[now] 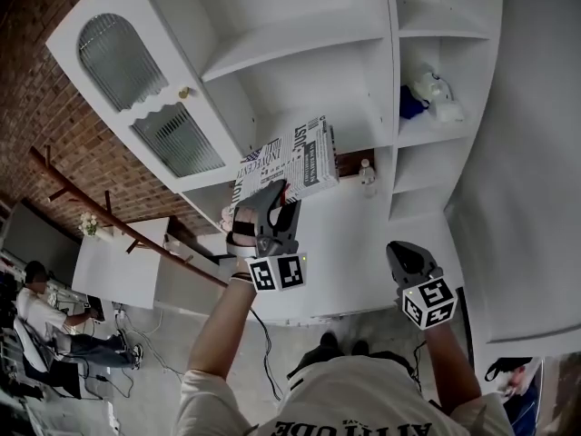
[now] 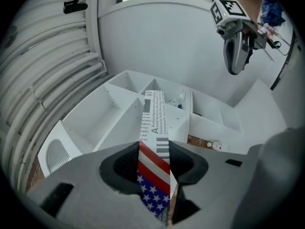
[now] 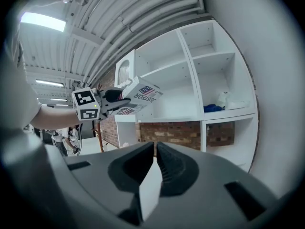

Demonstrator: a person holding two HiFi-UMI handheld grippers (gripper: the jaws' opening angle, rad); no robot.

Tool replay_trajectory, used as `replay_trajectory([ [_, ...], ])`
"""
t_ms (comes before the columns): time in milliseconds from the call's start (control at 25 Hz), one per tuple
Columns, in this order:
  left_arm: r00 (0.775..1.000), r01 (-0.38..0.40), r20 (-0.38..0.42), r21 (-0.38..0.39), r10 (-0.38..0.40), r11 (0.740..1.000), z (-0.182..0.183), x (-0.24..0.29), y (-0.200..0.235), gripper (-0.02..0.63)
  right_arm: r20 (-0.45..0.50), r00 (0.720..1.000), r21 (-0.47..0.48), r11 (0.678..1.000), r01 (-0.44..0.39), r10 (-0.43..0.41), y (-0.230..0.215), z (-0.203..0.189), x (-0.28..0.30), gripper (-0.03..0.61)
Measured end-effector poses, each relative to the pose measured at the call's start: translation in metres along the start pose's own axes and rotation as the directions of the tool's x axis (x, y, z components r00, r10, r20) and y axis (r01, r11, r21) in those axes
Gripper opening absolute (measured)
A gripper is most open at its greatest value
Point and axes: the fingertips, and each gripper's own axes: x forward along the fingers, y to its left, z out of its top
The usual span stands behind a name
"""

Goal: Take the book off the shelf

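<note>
The book (image 1: 289,162), printed like a newspaper with a flag on its edge, is clamped edge-on between the jaws of the left gripper (image 1: 272,196). It is held in the air just before the white shelf (image 1: 300,42), seemingly clear of its compartments. Its long axis is run straight out from those jaws toward the shelf. The right gripper (image 1: 406,257) is kept well apart to the right, its jaws drawn together on nothing identifiable.
</note>
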Motion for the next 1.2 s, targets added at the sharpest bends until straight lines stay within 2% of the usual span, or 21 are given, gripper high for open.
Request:
replay_trajectory([
  [280,0.999,-0.047,0.005,-0.071,0.047,0.996,-0.005,-0.038,0.019,0.175,0.003,0.999,-0.018,0.999,-0.034,0.034,0.025,0.002,0.009,0.038],
  [560,0.996,-0.085,-0.033,-0.172,0.081,0.981,-0.033,-0.083,0.031,0.175,0.006,0.999,-0.045,0.998,-0.049,0.049,0.057,0.006,0.013,0.038],
  [920,0.99,-0.135,-0.09,-0.34,0.11,0.931,-0.073,-0.153,0.043,0.175,0.012,0.999,-0.081,0.996,-0.03,0.031,0.1,0.017,0.002,0.038],
  [1200,0.985,-0.164,-0.12,-0.431,0.123,0.887,-0.094,-0.207,0.043,0.175,0.008,1.0,-0.1,0.995,-0.009,0.01,0.134,0.017,-0.018,0.038],
])
